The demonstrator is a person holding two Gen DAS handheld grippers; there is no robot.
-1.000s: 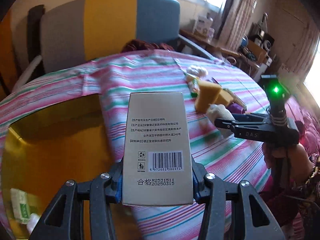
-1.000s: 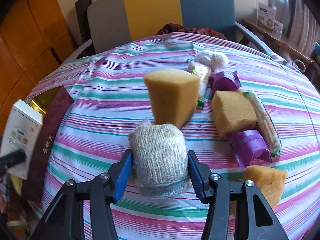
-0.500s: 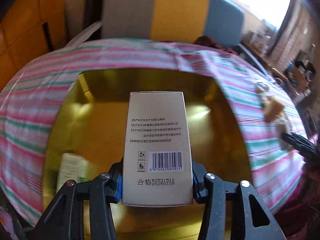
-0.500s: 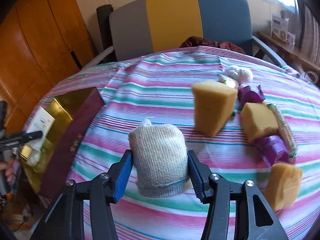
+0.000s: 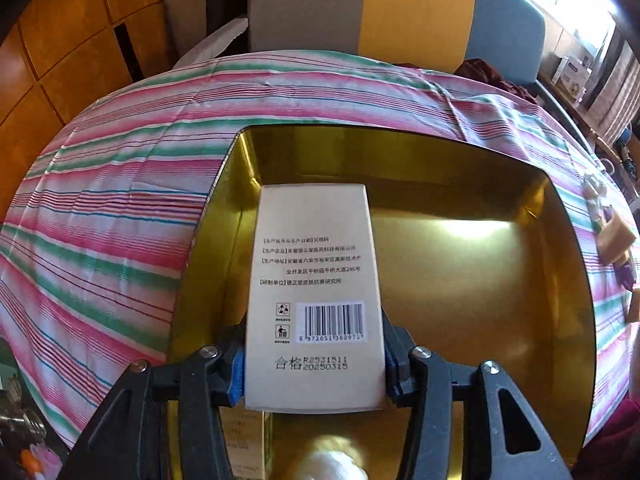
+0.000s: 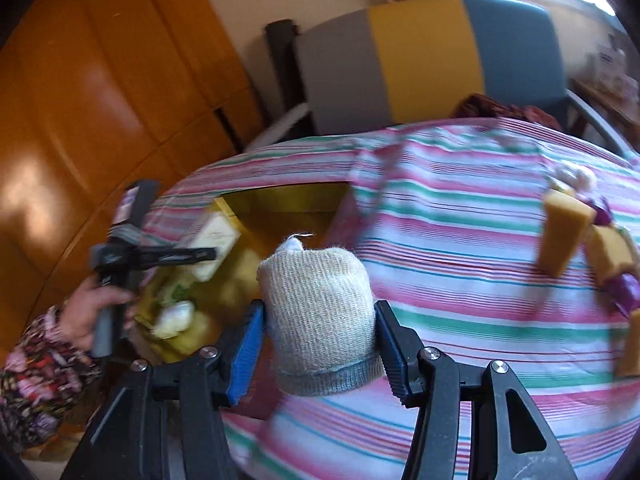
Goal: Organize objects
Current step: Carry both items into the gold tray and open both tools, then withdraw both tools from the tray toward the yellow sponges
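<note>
Left wrist view: the left tongs point(image 5: 314, 364) are clamping a pale carton point(image 5: 314, 300), blue pads pressing on both its long sides, barcode face up. The carton is hanging over the gold-lined box point(image 5: 460, 264), its far end reaching toward 12 o'clock inside the box's left part. Just under the tongs, at 6 o'clock, a white fluffy lump point(image 5: 328, 462) and another small printed carton point(image 5: 244, 440) are lying on the box floor. The box is sitting on the striped cloth point(image 5: 120, 200) that is covering the worktop. At 3 o'clock, well apart from the box, yellow sponge pieces point(image 5: 616, 236) are lying on the cloth. Beyond the worktop at 12 o'clock a grey, yellow and blue chair point(image 5: 400, 8) is standing.

In the right wrist view, the right tongs point(image 6: 318, 346) are gripping a rolled knitted sock point(image 6: 320, 312), held upright between the pads, above the cloth near the box's right edge. At 9 o'clock a hand point(image 6: 96, 308) with a patterned sleeve point(image 6: 32, 368) is holding the left tongs' handle over the box. At 3 o'clock sponge wedges point(image 6: 566, 232) and purple wrappers point(image 6: 624, 288) are lying together, blurred.
</note>
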